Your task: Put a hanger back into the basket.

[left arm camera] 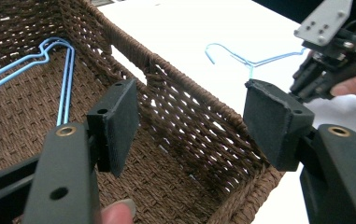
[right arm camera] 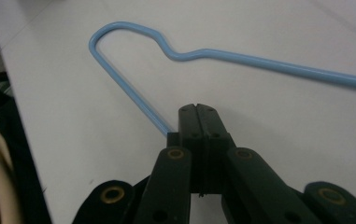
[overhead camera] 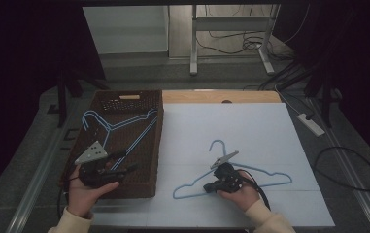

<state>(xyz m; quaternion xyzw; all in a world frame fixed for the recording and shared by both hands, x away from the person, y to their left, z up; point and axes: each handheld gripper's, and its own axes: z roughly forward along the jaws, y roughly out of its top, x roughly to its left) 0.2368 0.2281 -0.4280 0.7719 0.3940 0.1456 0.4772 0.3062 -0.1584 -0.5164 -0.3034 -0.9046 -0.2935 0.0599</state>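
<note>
A: We start with the high view. We see the right gripper at lower centre of the frame, low on the white table, held in the person's right hand. Its jaws are pressed together on the lower wire of the blue hanger that lies flat on the table.

B: The right gripper view agrees. We note the two black jaws meeting at bottom centre of the frame, with the blue hanger wire running in between them from the upper left. The rounded shoulder end of the hanger sits at upper left, and the other wire runs off to the right edge.

A: Hook of that hanger points to the upper middle of the high view, touching nothing else that we can see.

B: On to the left gripper. In the high view it sits at lower left, over the brown wicker basket, in the left hand.

A: In the left gripper view we log its jaws spread wide, nothing between the pads. The basket wall crosses the gap behind them.

B: We also see two more blue hangers in the basket, lying on its floor toward the upper part of the frame, well apart from the left gripper's jaws.

A: The right gripper shows at upper right of the left gripper view.
</note>
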